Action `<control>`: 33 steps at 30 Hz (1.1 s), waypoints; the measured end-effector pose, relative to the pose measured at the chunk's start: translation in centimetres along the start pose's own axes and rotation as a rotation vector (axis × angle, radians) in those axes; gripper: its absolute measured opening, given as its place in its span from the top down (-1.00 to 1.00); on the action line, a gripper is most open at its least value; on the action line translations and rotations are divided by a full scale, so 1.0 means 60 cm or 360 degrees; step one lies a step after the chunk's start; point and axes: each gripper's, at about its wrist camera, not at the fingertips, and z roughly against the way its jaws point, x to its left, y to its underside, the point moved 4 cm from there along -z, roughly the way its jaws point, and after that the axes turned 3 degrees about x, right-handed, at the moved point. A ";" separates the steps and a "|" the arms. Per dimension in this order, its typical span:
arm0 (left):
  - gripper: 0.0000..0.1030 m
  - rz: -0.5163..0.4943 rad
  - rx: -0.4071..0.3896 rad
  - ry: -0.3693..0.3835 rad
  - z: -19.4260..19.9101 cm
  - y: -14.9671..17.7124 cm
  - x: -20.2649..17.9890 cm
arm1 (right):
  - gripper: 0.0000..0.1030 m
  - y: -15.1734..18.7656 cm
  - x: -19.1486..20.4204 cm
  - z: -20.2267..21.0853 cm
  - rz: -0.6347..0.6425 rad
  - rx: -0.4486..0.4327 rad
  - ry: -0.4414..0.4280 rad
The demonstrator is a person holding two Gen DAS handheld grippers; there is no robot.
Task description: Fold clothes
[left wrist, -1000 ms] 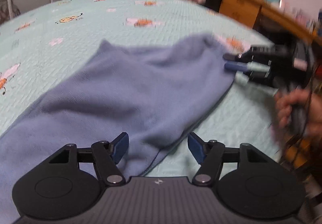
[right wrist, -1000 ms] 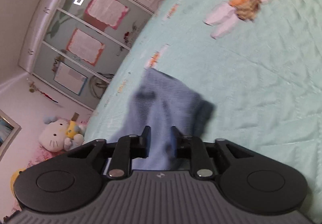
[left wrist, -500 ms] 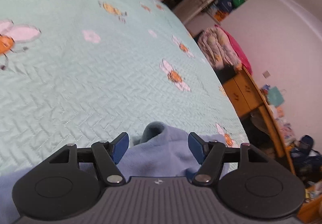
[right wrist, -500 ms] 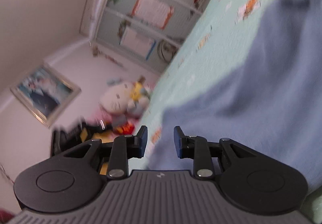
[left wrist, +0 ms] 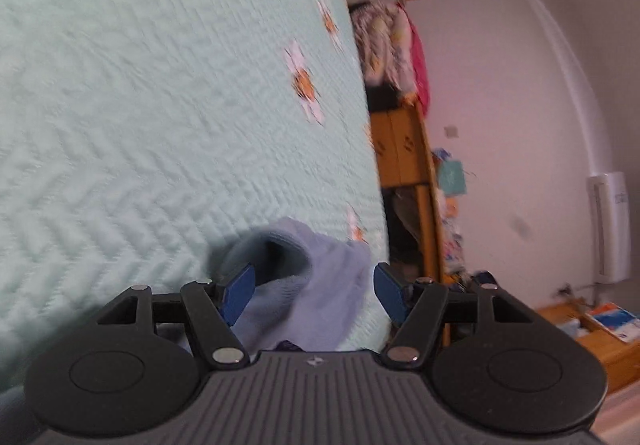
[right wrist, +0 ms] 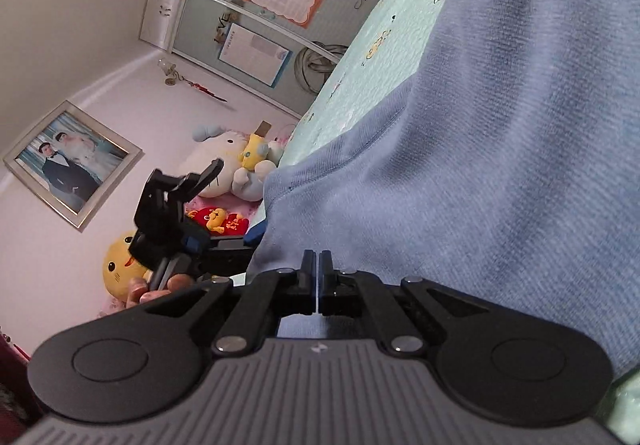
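A mint-green quilted bedspread [left wrist: 160, 105] with orange-and-white flower motifs covers the bed, and beside it stands a wooden cabinet [left wrist: 404, 149] with a heap of patterned and pink bedding [left wrist: 392, 45] on top. On the far side, a framed wedding photograph [right wrist: 72, 161] hangs tilted on a pale wall above a white cat plush [right wrist: 224, 161] and a round yellow plush [right wrist: 118, 265]. Sliding wardrobe doors [right wrist: 260, 5] behind carry posters and paper sheets.

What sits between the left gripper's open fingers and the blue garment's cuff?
Nothing visible. The left gripper is open, and the cuff of the blue garment already lies between its fingers on the green bedspread, with no other object there.
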 end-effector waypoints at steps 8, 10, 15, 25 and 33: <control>-0.31 0.0098 0.0185 -0.0074 -0.067 -0.006 0.002 | 1.00 0.009 -0.001 0.013 -0.0012 -0.0003 -0.0026; -0.32 0.0131 0.0220 -0.0079 -0.089 -0.006 -0.004 | 1.00 0.009 -0.001 0.011 -0.0006 -0.0002 -0.0019; 0.14 0.0048 0.0160 -0.0173 -0.112 -0.053 0.007 | 1.00 0.006 0.005 0.007 0.0011 -0.0002 0.0001; 0.76 0.0121 0.0130 -0.0212 -0.094 -0.101 0.079 | 1.00 0.009 0.014 0.002 0.0030 -0.0001 0.0021; 0.10 -0.0028 -0.0154 -0.0455 -0.008 -0.088 0.019 | 1.00 0.011 0.013 0.003 0.0021 -0.0006 0.0007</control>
